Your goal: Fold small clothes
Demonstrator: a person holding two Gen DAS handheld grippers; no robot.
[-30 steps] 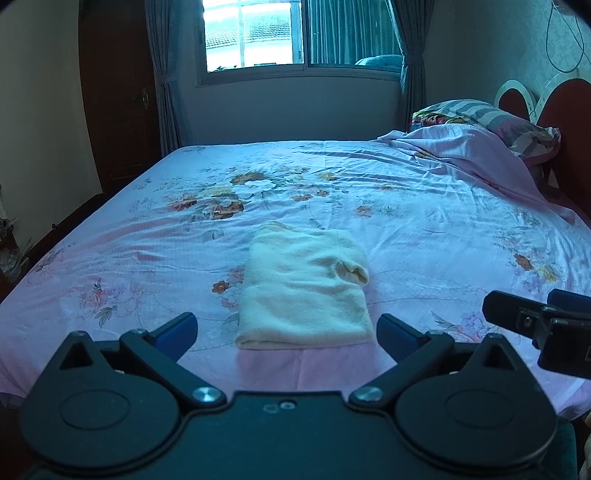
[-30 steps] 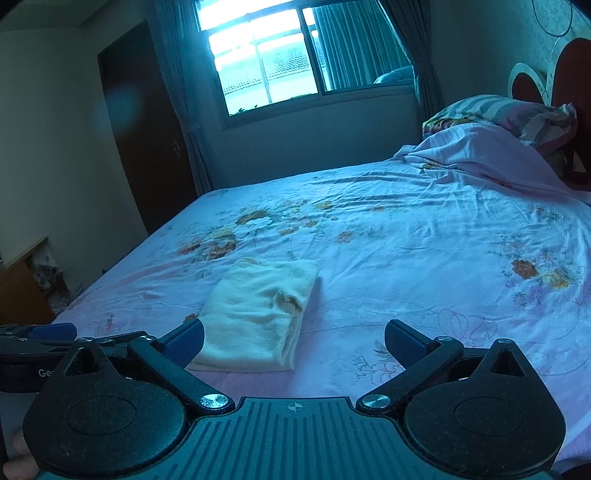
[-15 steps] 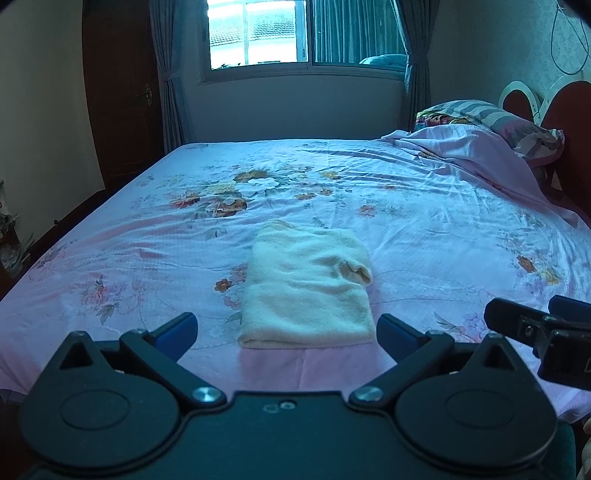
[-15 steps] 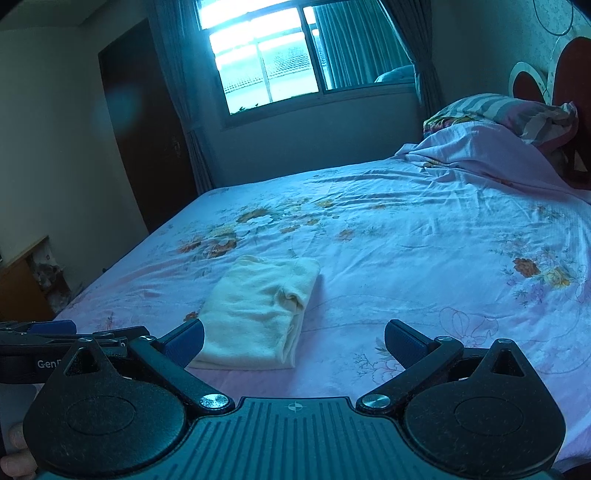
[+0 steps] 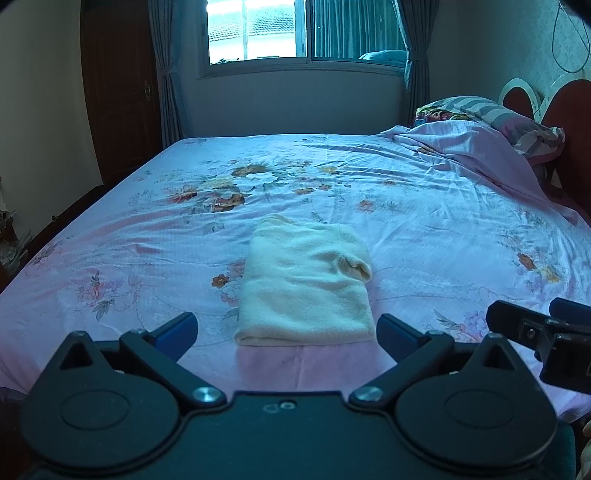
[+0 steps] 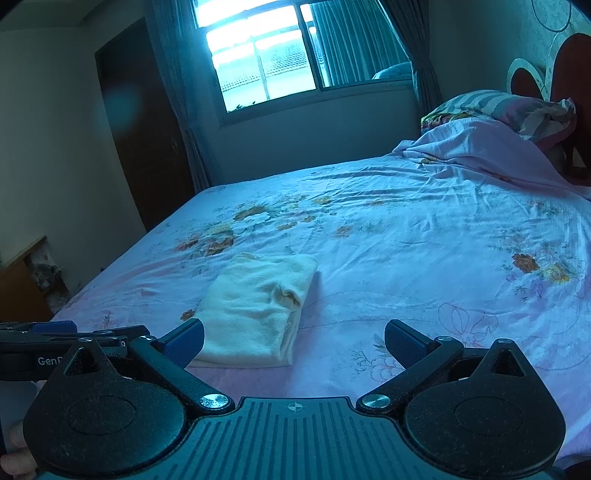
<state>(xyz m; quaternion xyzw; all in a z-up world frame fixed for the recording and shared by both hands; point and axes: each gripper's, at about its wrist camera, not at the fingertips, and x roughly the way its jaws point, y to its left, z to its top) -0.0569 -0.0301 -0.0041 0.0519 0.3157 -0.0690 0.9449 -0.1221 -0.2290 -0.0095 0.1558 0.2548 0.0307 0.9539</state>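
Nearest the lens in the left wrist view, the left hand-held gripper (image 5: 287,328), a black two-finger tool with blue pads, has its jaws spread wide and holds nothing; its fingertips hang over the near edge of the bed. At the right edge of that view the black body of the right hand-held gripper (image 5: 543,332) juts in, and in its own view the right hand-held gripper (image 6: 294,341) likewise stands wide apart and empty, with the left tool showing at its lower left. Just beyond the left gripper's tips, between them in that view, lies the pale cream knitted garment (image 5: 304,286), folded into a neat thick rectangle with a rolled cuff or sleeve end showing at its far right corner; it rests flat on the bed, touched by neither tool. From the right wrist view the same folded garment (image 6: 255,308) sits ahead and to the left of the tool, its stacked layers visible along its right side. It lies on the pink bedsheet printed with orange and white flowers (image 5: 424,221), which covers the whole mattress and is lightly creased. Farther back on the right, a rumpled lilac blanket (image 5: 469,147) is heaped against a striped pillow (image 5: 495,114) at the red headboard (image 5: 576,122). Beyond the bed stand a bright window with grey curtains (image 5: 258,29) and a dark wooden door (image 5: 118,85).
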